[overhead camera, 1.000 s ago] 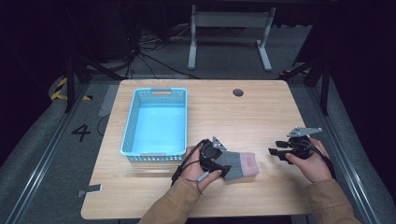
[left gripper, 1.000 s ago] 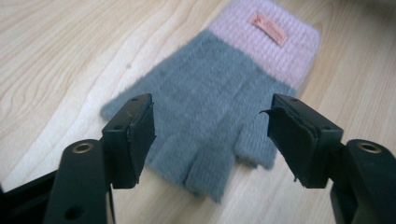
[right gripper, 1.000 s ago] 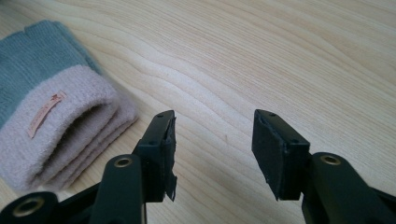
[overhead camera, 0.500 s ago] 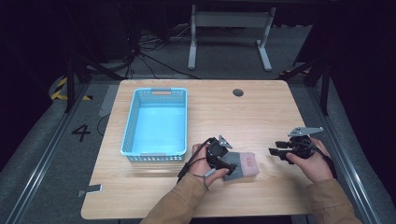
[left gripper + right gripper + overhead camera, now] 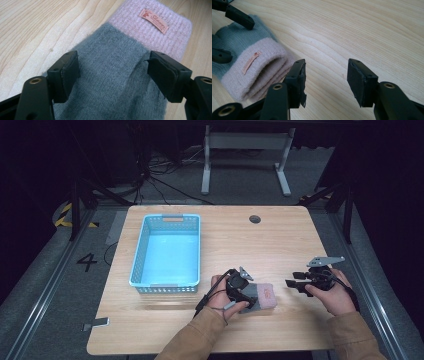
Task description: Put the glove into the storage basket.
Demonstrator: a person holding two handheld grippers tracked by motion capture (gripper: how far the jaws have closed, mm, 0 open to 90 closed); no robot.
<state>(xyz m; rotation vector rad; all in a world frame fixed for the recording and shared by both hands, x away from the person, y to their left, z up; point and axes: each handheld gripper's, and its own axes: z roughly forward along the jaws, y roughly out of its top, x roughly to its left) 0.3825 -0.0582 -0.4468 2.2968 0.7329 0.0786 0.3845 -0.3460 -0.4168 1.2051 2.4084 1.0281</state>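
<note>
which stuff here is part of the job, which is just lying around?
In the job:
- grey knit glove with pink cuff
- left gripper, fingers open astride the glove
- blue basket, likely where it goes

Lying about:
- right gripper, open over bare table
- cable hole
- metal stand behind the table

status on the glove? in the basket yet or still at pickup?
Still at pickup. Done: the left gripper is over the glove, jaws open on either side of its grey part. In hand: nothing clamped or lifted; the glove lies flat on the table. The right gripper is open over bare wood beside the pink cuff. Left: close, lift, probably carry to the blue basket, which has nothing in it.
</note>
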